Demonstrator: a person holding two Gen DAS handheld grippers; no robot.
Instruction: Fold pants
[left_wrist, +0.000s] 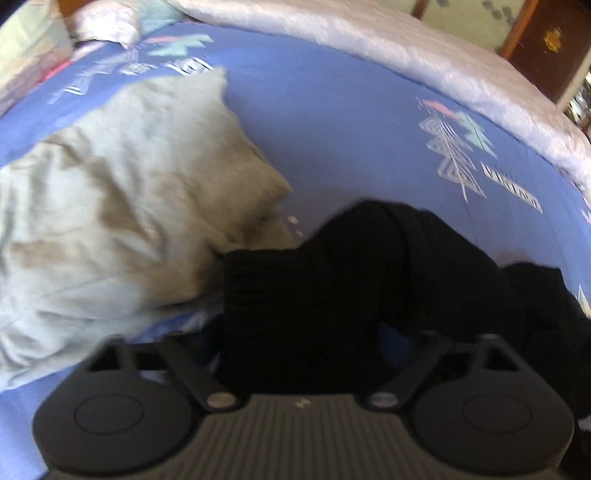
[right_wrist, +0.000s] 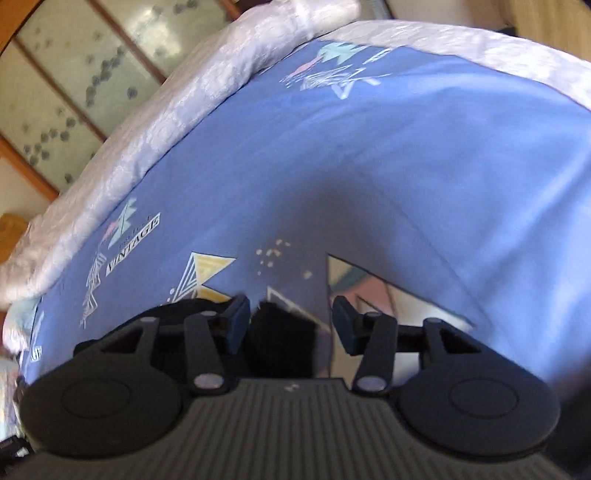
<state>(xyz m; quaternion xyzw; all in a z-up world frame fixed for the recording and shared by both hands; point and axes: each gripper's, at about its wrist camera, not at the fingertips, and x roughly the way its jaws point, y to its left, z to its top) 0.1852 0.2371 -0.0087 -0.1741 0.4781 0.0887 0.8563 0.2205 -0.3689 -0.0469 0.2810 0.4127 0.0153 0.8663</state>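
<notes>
Black pants bunch between the left gripper fingers, hidden, grip unclear, while the right gripper fingers gape around a scrap, risking slippage onto the bed.

Right gripper over blue patterned bedsheet, jaws apart. Dark fabric sits between the fingers, nearer the left pad; contact unclear, probably pants.

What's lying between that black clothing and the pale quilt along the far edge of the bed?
In the left wrist view, only bare blue bedsheet lies between the black pants and the pale quilt.
</notes>
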